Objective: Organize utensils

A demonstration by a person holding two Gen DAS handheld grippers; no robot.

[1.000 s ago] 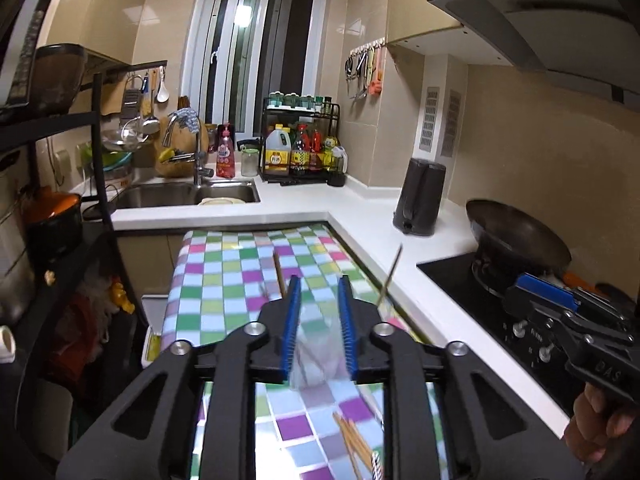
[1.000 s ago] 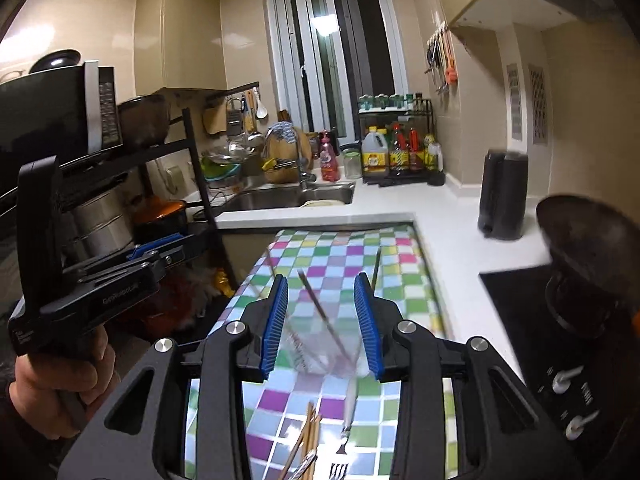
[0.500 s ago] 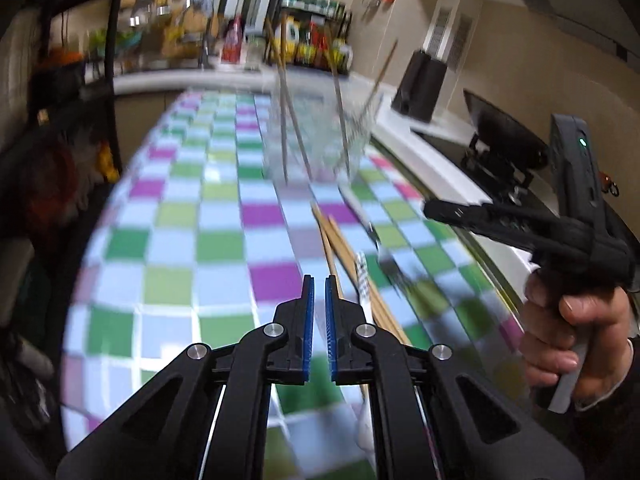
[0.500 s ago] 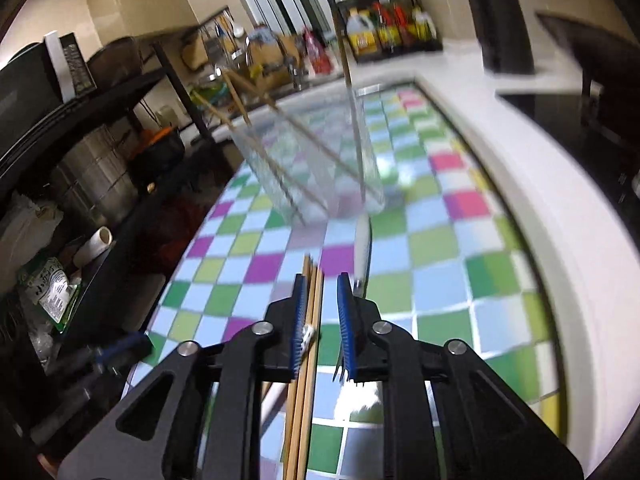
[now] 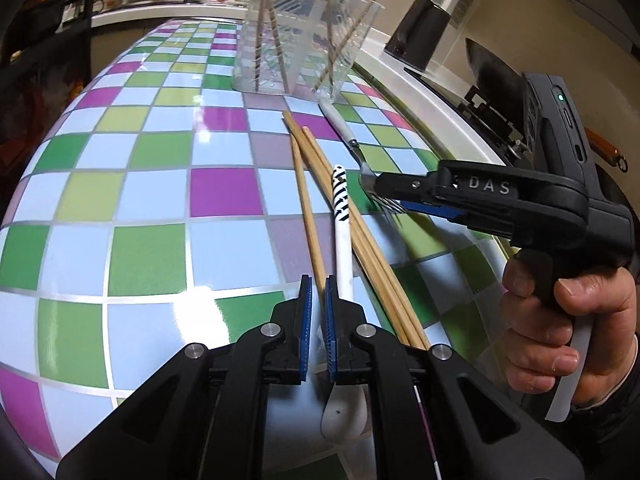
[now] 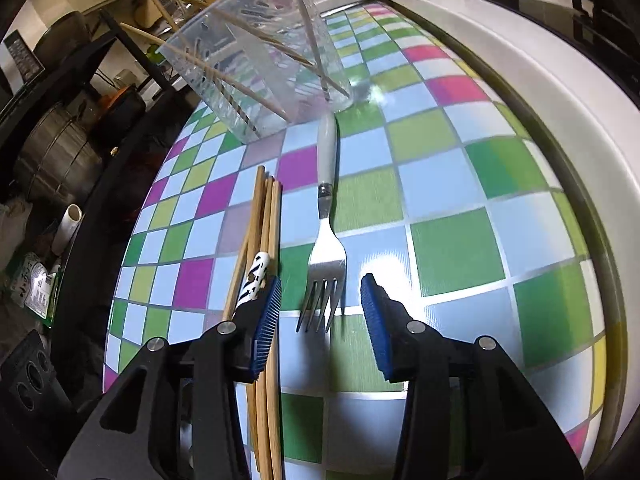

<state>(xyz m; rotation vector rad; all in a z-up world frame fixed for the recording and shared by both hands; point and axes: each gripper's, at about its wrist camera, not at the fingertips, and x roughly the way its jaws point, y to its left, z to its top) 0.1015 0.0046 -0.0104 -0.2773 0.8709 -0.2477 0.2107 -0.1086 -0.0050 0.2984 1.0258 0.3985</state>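
A clear plastic holder (image 5: 304, 36) with a few chopsticks in it stands on the checkered tablecloth (image 5: 140, 200); it also shows in the right wrist view (image 6: 260, 68). In front of it lie several wooden chopsticks (image 5: 308, 208), a white spoon with a striped handle (image 5: 344, 240) and a metal fork (image 6: 326, 240). My left gripper (image 5: 316, 300) is nearly shut around one chopstick near its end. My right gripper (image 6: 320, 300) is open, low over the cloth, with the fork's tines between its fingers; it also shows in the left wrist view (image 5: 384, 190).
A white counter edge (image 6: 540, 80) borders the cloth on the right, with a black hob (image 5: 492, 120) and a wok beyond. A dark rack with pots (image 6: 60, 140) stands off the left side. A black kettle (image 5: 416, 40) is behind the holder.
Both grippers came down close to the loose utensils on the cloth. The right gripper opened around the fork's tines. The left gripper now has a chopstick between its pads.
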